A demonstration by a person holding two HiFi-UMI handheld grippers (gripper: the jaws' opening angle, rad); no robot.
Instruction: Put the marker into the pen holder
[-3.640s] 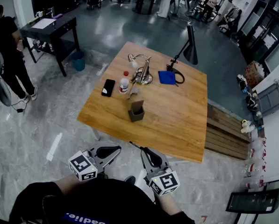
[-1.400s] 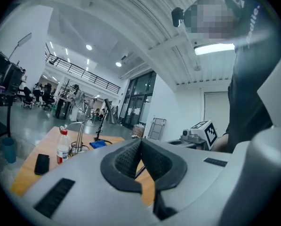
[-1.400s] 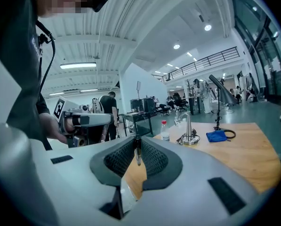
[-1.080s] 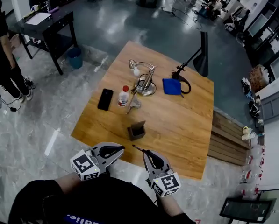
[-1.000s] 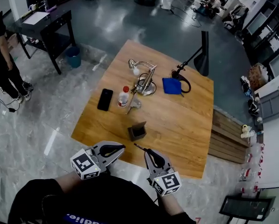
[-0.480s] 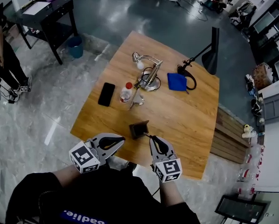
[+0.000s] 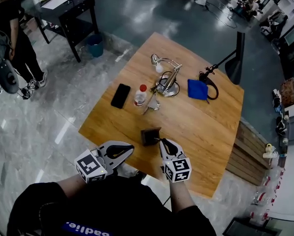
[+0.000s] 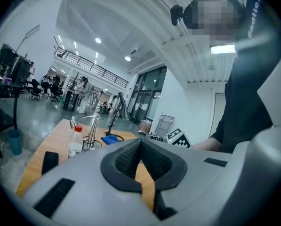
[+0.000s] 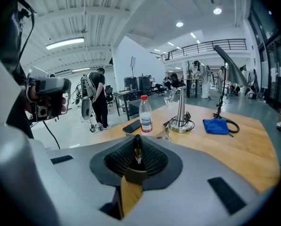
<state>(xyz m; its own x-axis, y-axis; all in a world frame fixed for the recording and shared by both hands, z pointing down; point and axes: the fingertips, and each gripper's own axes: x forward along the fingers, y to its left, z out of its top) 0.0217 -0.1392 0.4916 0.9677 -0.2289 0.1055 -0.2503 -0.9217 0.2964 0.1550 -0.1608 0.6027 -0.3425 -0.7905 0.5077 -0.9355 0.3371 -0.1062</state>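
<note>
Right gripper [image 7: 162, 144] fingers pinching marker [image 9: 137, 150], marker pointing out toward pen holder [image 7: 149, 135] on bench [image 7: 206, 122], likely lining up drop. Left gripper [image 7: 126, 149] fingers pressed together, empty, held aside, seemingly not needed.

Brightly, evenly lit from a ceiling strip [image 9: 65, 43] and spots above and ahead of the right gripper [image 9: 137, 145], with pale glare on the polished floor [image 7: 137, 11] beyond the table [image 7: 201, 127] and only soft shadows. Strongly bowed and darkened toward the corners in both gripper views, soft on the near body of the left gripper [image 8: 140, 142]. Sharp on the marker [image 9: 137, 151] in the right gripper's grip, hazier far ahead.
</note>
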